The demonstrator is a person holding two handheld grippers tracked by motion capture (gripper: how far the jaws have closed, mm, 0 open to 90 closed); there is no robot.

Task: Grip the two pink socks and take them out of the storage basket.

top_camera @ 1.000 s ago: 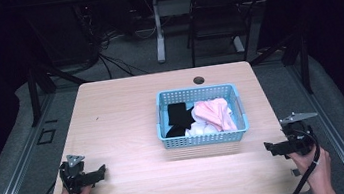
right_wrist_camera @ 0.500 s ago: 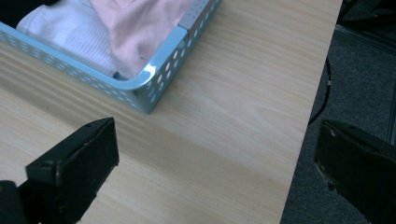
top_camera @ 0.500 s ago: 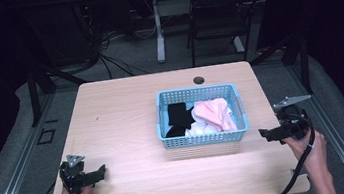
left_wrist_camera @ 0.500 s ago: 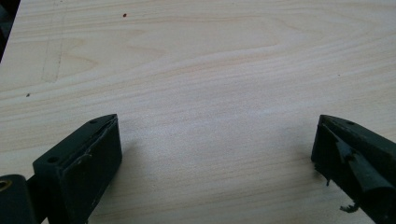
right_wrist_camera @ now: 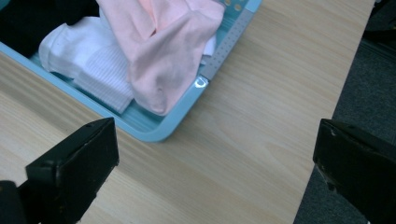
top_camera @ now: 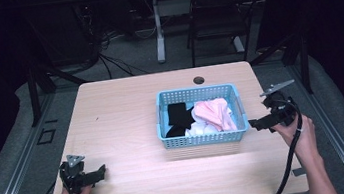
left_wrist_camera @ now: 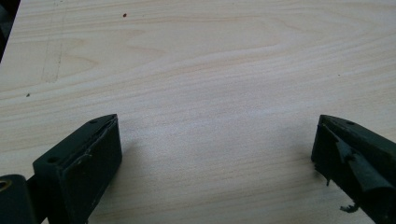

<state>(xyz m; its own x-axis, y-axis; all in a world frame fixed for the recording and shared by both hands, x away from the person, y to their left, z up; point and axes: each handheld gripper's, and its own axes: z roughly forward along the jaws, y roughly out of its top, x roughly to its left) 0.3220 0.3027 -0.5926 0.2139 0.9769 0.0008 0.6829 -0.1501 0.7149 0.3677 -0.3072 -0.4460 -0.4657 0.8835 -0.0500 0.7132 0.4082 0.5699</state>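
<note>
Jaws of the left gripper stood wide apart over bare table, holding nothing. Mid-table sat the blue perforated basket — black cloth, white ribbed socks, a crumpled pink garment. Just beside its right end hovered the right gripper — spread, empty.

Wooden table at frame centre, round cable hole near its far edge; black chair at upper centre-right, cables at upper left

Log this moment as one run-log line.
right gripper: open, beside blue basket | left gripper: open, over bare table | pink cloth: in basket
</note>
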